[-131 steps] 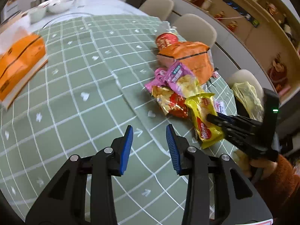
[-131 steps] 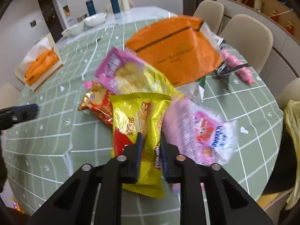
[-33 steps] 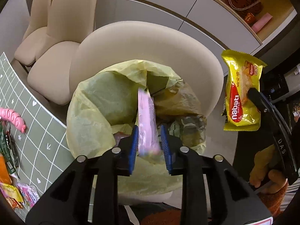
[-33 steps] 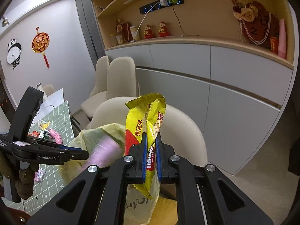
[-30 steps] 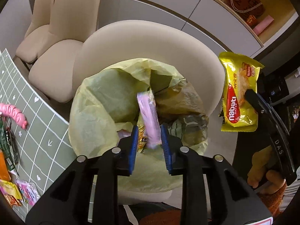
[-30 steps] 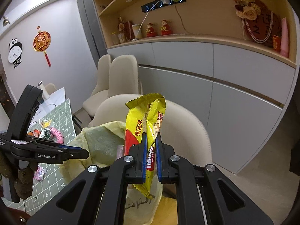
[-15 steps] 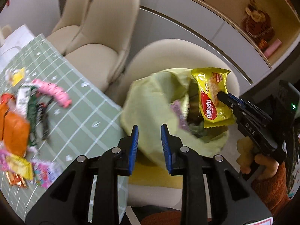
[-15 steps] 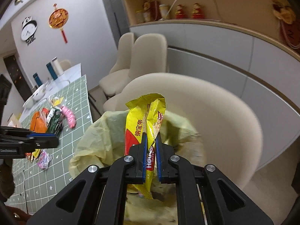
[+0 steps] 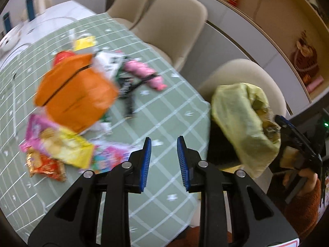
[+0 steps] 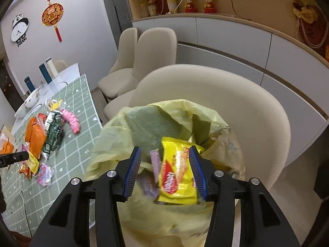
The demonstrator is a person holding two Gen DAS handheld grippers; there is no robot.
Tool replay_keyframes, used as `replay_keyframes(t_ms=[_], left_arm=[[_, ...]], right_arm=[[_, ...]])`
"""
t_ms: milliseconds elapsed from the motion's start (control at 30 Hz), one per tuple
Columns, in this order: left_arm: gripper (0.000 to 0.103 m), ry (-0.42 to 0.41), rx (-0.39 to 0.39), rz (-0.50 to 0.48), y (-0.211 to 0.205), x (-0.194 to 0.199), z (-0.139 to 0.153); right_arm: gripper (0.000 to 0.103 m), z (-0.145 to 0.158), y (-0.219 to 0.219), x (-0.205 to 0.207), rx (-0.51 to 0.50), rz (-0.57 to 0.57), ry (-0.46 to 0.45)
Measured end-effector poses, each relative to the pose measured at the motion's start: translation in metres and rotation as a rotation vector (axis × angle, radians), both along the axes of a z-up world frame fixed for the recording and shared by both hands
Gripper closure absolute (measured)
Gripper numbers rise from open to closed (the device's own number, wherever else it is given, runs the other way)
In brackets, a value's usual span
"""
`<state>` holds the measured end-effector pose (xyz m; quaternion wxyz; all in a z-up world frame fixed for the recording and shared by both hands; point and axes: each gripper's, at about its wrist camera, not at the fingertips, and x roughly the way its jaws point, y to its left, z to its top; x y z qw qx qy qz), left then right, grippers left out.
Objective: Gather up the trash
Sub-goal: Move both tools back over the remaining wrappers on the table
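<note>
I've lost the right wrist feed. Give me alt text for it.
The right gripper, its fingers just opened, has a yellow snack packet loose between them over the open yellow trash bag on a cream chair. At left, more wrappers lie on the green table.

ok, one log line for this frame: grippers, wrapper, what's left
right gripper: open, jaws just opened | yellow wafer wrapper: dropping into yellow plastic trash bag | left gripper: open, empty | remaining: wrappers on green checked tablecloth
</note>
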<state>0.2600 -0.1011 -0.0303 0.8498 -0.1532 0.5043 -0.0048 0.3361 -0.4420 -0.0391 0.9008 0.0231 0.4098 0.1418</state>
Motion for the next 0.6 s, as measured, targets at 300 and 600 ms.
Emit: replay_keyframes(t_ms=[300, 600], left_arm=[[0.077, -0.04, 0.072, 0.064, 0.097, -0.062, -0.01], [0.073, -0.034, 0.109, 0.108, 0.189, -0.113, -0.029]], right_arm=[[0.049, 0.032, 0.087, -0.062, 0.057, 0.049, -0.058], [0.048, 0.012, 0.2, -0.123, -0.05, 0.174, -0.01]])
